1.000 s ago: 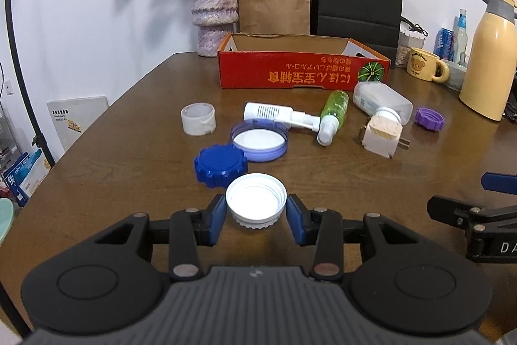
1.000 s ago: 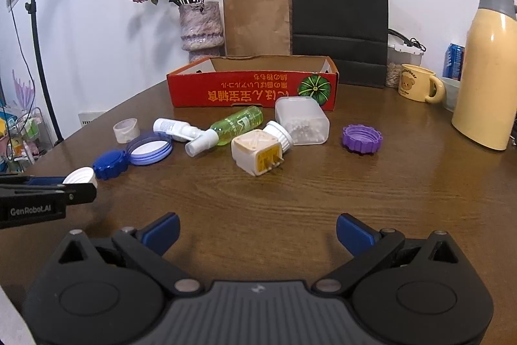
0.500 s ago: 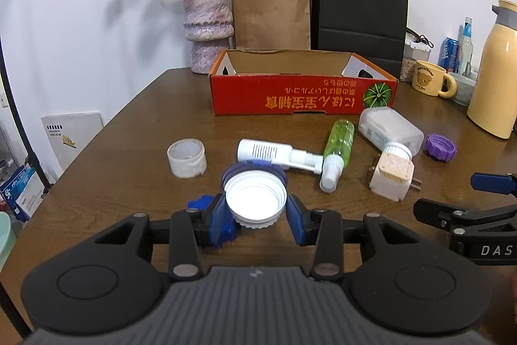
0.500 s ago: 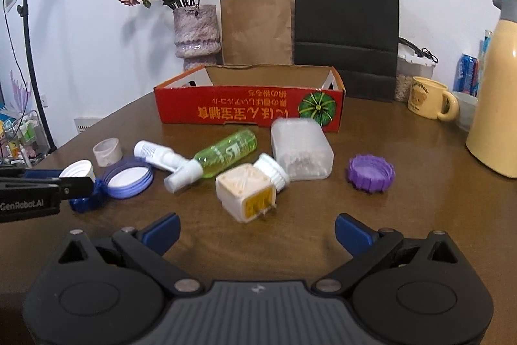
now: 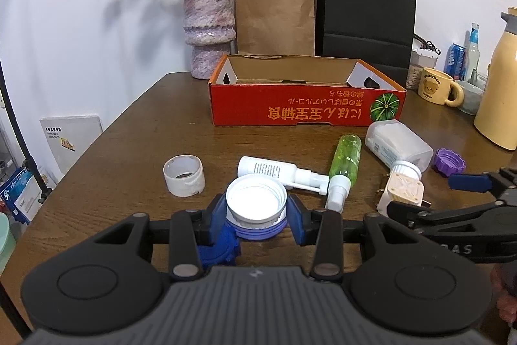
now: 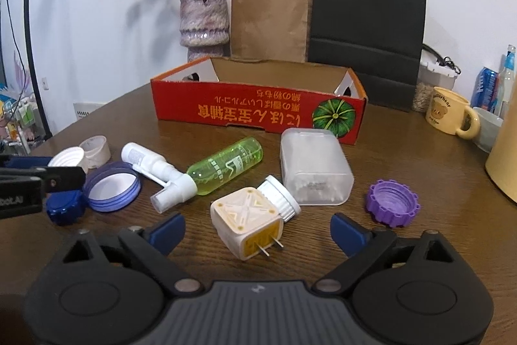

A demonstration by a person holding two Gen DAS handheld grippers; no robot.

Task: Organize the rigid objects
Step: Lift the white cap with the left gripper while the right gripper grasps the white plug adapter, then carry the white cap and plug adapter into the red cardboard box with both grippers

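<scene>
Now left gripper (image 5: pixel 256 214), clamped on white cap (image 5: pixel 256 199), has carried it toward the red box (image 5: pixel 307 105); right gripper (image 6: pixel 257 228) closing around the plug (image 6: pixel 247 222), not touching.

Dark blue cap (image 5: pixel 217 251) half hidden behind left claw (image 5: pixel 256 212).
</scene>
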